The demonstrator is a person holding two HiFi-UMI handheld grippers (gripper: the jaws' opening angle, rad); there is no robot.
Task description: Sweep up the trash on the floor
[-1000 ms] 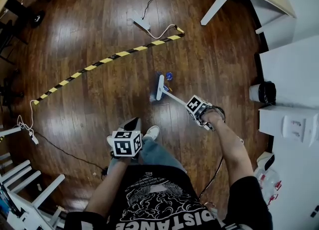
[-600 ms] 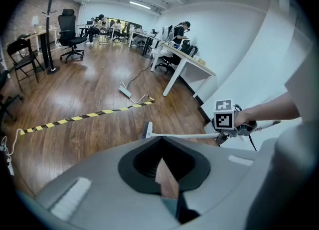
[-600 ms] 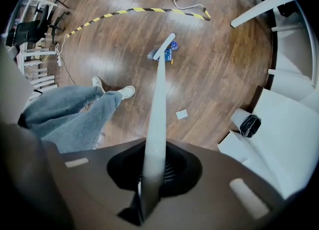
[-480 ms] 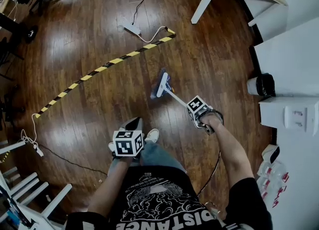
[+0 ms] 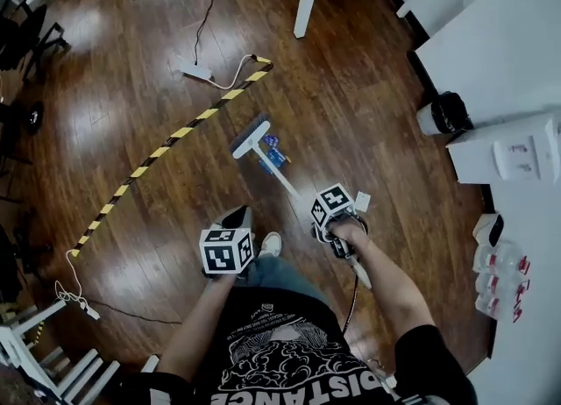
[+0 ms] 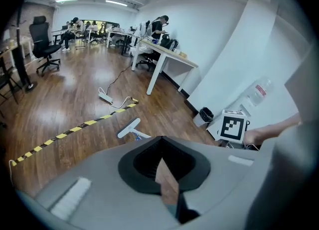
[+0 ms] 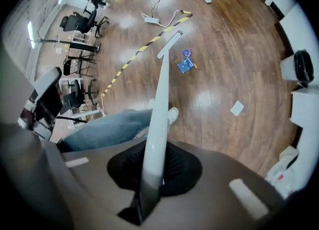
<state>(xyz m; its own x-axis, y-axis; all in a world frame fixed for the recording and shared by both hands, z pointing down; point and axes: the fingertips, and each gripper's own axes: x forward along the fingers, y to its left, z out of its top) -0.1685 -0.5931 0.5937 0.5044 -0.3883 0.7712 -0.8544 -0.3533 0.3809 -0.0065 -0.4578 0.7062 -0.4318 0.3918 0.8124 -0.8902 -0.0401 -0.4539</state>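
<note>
With my right gripper (image 7: 148, 190) clamped on the broom (image 5: 249, 136), I'd press the bristles flat and drag the blue trash (image 5: 273, 151) toward six o'clock.

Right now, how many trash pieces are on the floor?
3: a blue wrapper and small blue scrap by the broom, a white paper apart. More may be hidden.

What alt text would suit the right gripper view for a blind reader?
The right gripper clamps a long white broom handle that reaches out over a dark wooden floor, with blue wrapper trash beside its far end. A white paper scrap lies farther right.
</note>
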